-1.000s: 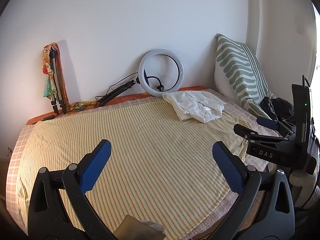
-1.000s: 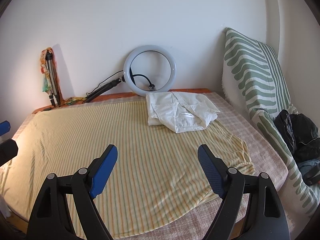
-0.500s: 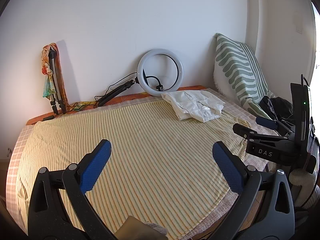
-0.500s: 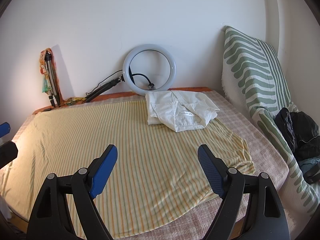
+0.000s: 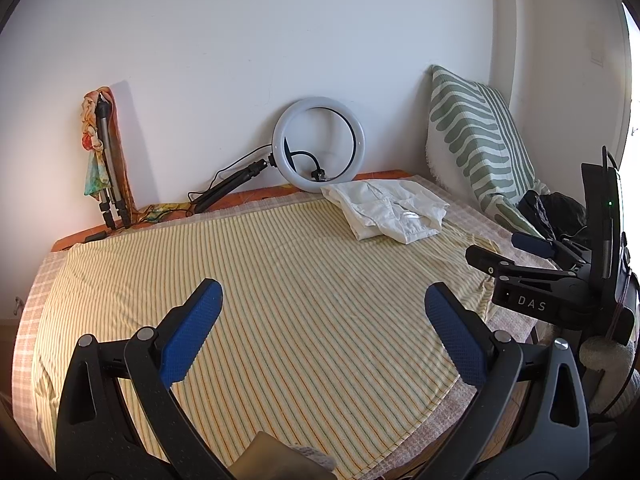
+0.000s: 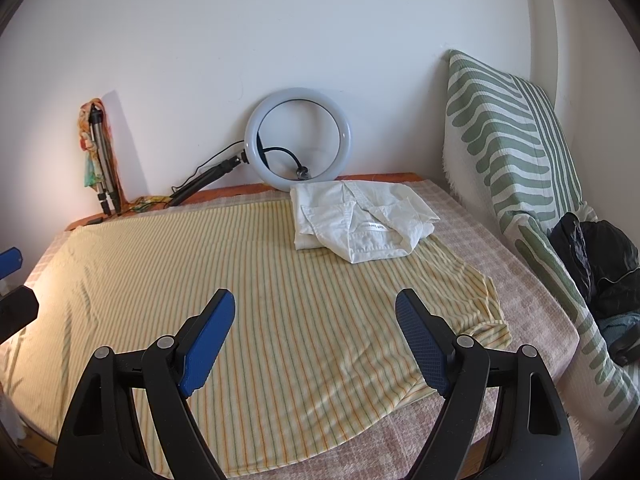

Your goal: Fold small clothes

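A: Fingers status?

B: Left gripper (image 5: 320,328) spread wide, holds nothing. Right gripper (image 6: 315,338) same: blue pads apart, nothing between them. Both hover over the near edge of the bed (image 6: 532,304), above the yellow striped sheet (image 6: 240,280).

A: Garment?

B: White garment (image 6: 360,220) sits at the far edge of the bed, toward the far right corner, well apart from both grippers. It's a loose bundle, partly doubled over, flaps uneven. Could be a rough finished fold or a pile waiting for one; can't tell from this.

A: Risks?

B: Sheet is loose and wrinkled, its right corner rucked up. Low fingers would likely snag it and drag it along with the garment. A pinch on the bundle may catch several layers, or only one, and the shape goes. Long reach too.

A: Clutter?

B: Ring light (image 6: 299,139) leans on the wall, touching or just behind the garment, with its cable and stand arm (image 6: 204,184) along the far edge. Striped cushion (image 6: 516,152) and dark clothes (image 6: 596,260) along the right edge. Tripod (image 6: 100,160) at the far left corner. Middle of the bed carries only the sheet.
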The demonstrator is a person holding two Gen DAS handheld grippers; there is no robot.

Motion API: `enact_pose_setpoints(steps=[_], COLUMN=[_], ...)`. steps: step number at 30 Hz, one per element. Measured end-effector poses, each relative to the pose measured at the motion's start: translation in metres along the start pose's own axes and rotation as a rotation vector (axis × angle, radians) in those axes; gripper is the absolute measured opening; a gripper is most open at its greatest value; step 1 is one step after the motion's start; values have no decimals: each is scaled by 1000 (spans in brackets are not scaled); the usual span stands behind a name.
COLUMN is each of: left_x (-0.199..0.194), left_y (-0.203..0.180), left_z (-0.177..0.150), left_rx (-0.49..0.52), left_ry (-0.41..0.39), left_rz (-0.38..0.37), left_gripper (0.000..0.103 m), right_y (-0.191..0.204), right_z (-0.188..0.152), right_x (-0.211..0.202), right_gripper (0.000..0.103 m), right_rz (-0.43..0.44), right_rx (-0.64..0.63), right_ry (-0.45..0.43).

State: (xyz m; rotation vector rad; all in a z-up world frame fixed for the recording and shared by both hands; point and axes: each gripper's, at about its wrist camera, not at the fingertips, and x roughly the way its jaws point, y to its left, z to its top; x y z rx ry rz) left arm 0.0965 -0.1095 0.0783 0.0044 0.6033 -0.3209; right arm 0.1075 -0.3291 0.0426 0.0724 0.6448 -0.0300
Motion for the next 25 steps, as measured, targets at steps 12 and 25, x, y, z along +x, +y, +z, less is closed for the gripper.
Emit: enact_pose_setpoints(steps=[12,25], left_x=[1,4], left_y=[-1,3], left_z=[0,-2], left_rx=[-2,31], left_ry=[1,-11], left_rz=[1,-15], left_gripper=[103,103], right_y=[1,1], right_z=[-1,-3], right_x=[0,2], right_gripper=[83,83], right_rz=[1,10], right_rx=[3,23], right_ry=[3,12])
